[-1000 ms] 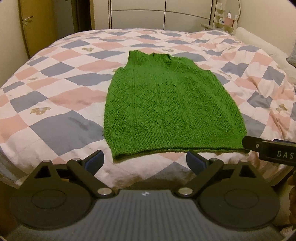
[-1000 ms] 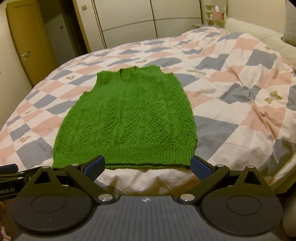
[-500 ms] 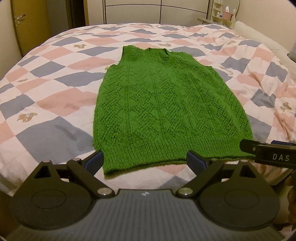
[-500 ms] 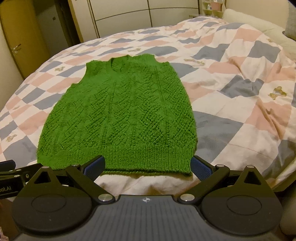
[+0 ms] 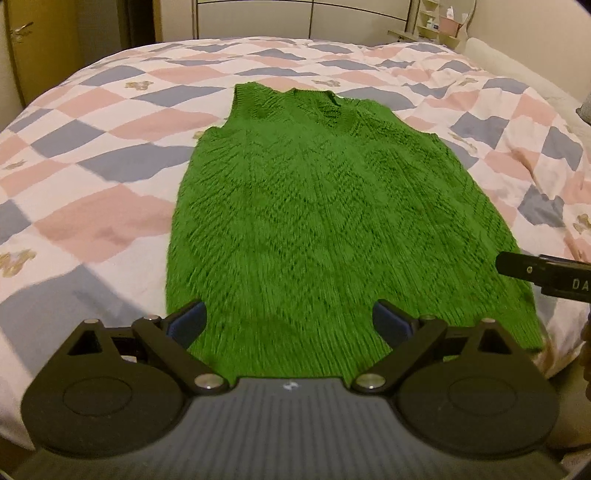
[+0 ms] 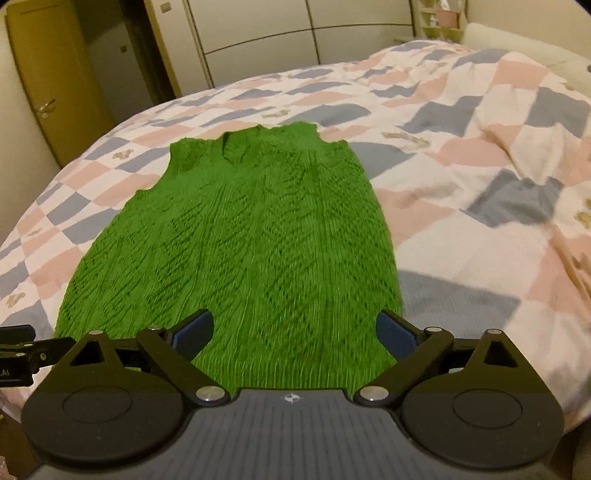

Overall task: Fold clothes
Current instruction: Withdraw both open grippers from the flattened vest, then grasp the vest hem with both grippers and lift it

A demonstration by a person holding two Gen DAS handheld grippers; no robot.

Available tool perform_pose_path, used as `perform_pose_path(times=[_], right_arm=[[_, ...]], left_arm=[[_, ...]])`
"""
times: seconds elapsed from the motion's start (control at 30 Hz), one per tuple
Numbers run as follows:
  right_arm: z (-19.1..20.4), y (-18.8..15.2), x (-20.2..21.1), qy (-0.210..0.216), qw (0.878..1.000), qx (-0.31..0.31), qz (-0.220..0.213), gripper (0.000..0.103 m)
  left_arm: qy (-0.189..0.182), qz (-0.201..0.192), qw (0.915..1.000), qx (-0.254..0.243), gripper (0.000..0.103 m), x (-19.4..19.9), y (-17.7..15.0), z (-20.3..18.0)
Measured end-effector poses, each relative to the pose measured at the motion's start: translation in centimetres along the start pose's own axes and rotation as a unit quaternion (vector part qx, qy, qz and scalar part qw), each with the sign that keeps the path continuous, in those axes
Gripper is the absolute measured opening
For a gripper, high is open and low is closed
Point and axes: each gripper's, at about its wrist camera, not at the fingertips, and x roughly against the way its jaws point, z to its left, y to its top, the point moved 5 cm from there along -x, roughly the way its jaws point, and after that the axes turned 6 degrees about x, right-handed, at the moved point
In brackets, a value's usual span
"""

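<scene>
Closer now to the green knitted vest than a second ago: both grippers advanced over its hem, which no longer shows whole in front of the fingers. Lying flat on the checked quilt of the bed, neckline away from the cameras, hem toward them, front side up, unfolded.

Left gripper with jaws wide apart, nothing between them; blue pads hanging over the vest's lower left part, left pad just inside the left side edge. Cannot tell whether the pads touch the knit. Seen from the left wrist view, part of the other tool jutting in from the right edge, over the vest's right hem corner.

Right gripper likewise spread wide and empty, its fingers over the lower right part of the vest, right finger at the right side edge, near the hem corner. Contact with the fabric unclear here too. Part of the left tool visible at the far left edge of this view, beside the vest's left hem corner.

Quilt in pink, grey-blue and white squares, rumpled on the right side. Beyond the bed, pale wardrobe doors and a yellow-brown door on the left.
</scene>
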Motion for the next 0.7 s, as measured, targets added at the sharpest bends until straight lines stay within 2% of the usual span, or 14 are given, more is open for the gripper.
perform_pose_path(times=[0.2, 0.27, 0.37, 0.43, 0.7], right_arm=[[-0.8, 2.2, -4.0, 0.064, 0.997, 0.023, -0.020, 0.088], [-1.3, 3.1, -5.4, 0.068, 0.997, 0.035, -0.026, 0.087], [-2.3, 4.7, -7.3, 0.090, 0.994, 0.048, -0.032, 0.074], [-2.9, 6.1, -8.6, 0.107, 0.992, 0.048, -0.037, 0.061], [-4.9, 11.5, -13.8, 0.165, 0.985, 0.037, -0.038, 0.046]], left_arm=[[-0.029, 0.008, 0.9995, -0.010, 0.095, -4.6, 3.4, 1.5], [-0.047, 0.010, 0.9988, -0.012, 0.095, -6.0, 4.7, 2.1], [-0.082, 0.003, 0.9965, -0.020, 0.094, -7.6, 6.9, 2.6], [-0.100, -0.004, 0.9946, -0.029, 0.091, -8.6, 8.5, 2.7], [-0.150, 0.001, 0.9869, -0.058, 0.075, -13.3, 13.9, 3.9]])
